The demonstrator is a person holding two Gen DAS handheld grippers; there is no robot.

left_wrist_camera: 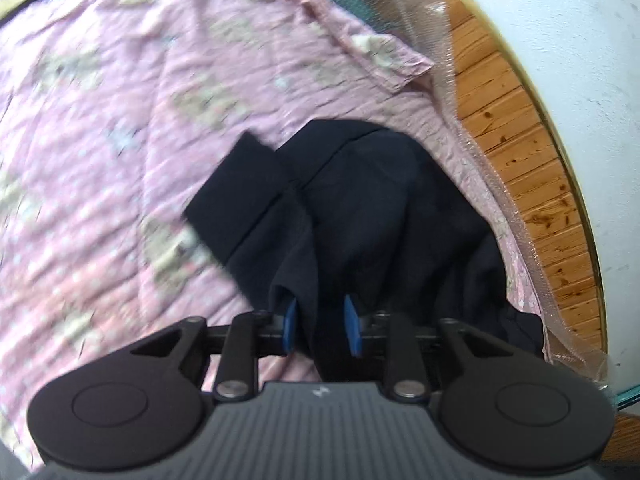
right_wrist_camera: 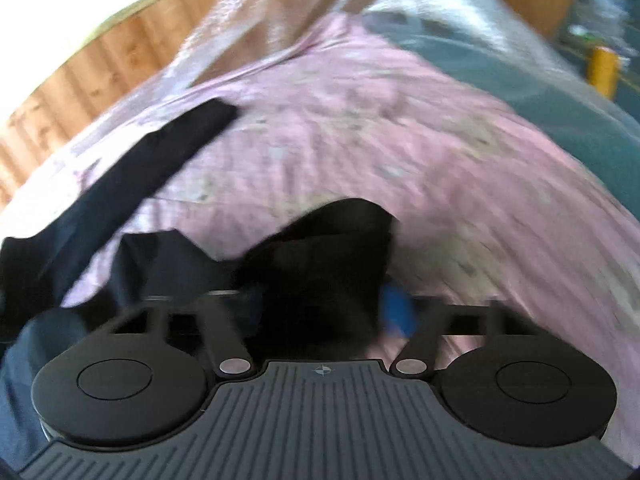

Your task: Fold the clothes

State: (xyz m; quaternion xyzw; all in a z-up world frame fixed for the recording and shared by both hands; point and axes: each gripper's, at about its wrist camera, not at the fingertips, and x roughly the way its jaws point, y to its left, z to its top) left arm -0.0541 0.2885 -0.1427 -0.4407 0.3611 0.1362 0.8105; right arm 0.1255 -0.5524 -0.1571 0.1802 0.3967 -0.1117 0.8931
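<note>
Pink patterned bedding (left_wrist_camera: 120, 152) fills both views. On it at lower centre lies a dark navy garment (left_wrist_camera: 360, 200), pinched by the left gripper (left_wrist_camera: 322, 326) and the right gripper (right_wrist_camera: 320, 304). No writing is legible; blur hides the right view's detail.

dark navy garment (left_wrist_camera: 360, 200); pink sheet (left_wrist_camera: 120, 140), white dots and beige motifs; blue gripper pads (left_wrist_camera: 352, 330); brown wood panelling (left_wrist_camera: 520, 140)

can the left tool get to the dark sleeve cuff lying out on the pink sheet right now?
Probably not yet: the left tool is shut on the dark garment. Cuff lies uncovered on the pink sheet; it must release first.
</note>
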